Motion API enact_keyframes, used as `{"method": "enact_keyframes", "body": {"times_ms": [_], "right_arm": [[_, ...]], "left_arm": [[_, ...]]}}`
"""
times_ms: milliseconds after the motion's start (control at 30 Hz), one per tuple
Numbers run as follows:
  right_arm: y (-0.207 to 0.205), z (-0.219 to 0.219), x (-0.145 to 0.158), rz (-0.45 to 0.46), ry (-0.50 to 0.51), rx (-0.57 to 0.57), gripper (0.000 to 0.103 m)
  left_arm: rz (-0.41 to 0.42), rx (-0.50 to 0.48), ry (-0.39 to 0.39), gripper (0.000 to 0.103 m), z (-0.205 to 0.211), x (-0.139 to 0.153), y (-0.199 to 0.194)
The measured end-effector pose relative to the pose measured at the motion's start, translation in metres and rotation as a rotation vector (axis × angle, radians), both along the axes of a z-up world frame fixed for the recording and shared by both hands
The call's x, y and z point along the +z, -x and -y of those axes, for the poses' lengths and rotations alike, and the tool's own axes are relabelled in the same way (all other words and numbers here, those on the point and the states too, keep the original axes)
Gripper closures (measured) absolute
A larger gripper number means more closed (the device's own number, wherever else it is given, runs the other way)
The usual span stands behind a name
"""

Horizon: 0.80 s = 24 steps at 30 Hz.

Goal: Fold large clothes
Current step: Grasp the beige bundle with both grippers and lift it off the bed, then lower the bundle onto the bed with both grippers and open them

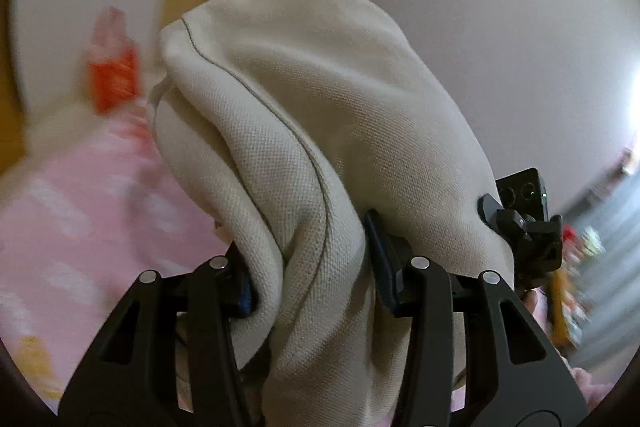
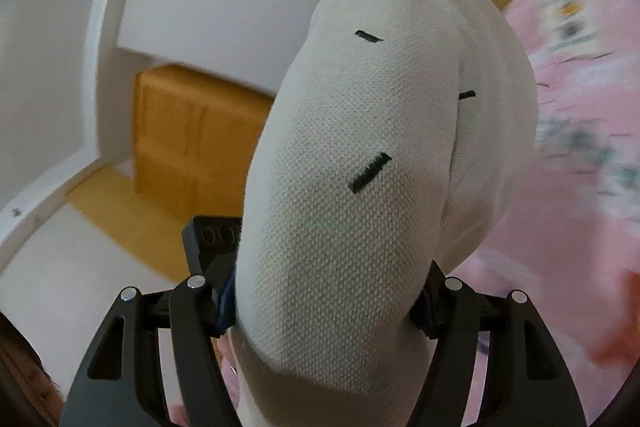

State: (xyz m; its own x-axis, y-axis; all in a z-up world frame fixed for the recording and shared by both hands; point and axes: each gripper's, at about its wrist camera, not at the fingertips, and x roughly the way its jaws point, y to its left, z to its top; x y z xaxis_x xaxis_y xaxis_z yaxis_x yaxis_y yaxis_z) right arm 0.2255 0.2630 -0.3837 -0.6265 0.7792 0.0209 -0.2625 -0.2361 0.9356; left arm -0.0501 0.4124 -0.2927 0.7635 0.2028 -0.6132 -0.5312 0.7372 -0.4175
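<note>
The left gripper [image 1: 316, 267] is clamped on a thick bunch of the cream garment [image 1: 320, 131], which bulges up between its fingers and carries a thin dark seam line. To its left lies a pink bedsheet [image 1: 80, 219] with white patches, and a blurred red-and-pink object [image 1: 112, 67] stands beyond it. The right gripper [image 2: 324, 303] is likewise clamped on the garment [image 2: 360, 187], here showing short black stitched dashes. To its left sits a cardboard box [image 2: 192, 135] against a white wall [image 2: 48, 67]; the pink bedsheet [image 2: 580, 187] spreads to its right.
</note>
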Motion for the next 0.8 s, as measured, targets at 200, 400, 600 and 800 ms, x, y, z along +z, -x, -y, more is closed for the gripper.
{"method": "enact_keyframes", "body": {"times_ms": [200,400,600,800], "right_arm": [[0.03,-0.132,-0.092,-0.066,0.12,0.135,0.04],[0.053,-0.164,-0.204,0.335,0.506,0.156,0.036],[0.045,-0.148,-0.194,0.392,0.567,0.163,0.032],[0.025,-0.114,-0.142,0.686,0.596,-0.027,0.022]], "left_arm": [[-0.112,0.19,0.019,0.059,-0.086,-0.053,0.04],[-0.269,0.341,0.334,0.061,-0.157,-0.246,0.056],[-0.211,0.278,0.306,0.06,-0.157,-0.251,0.073],[-0.218,0.241,0.22,0.06,-0.149,-0.197,0.099]]}}
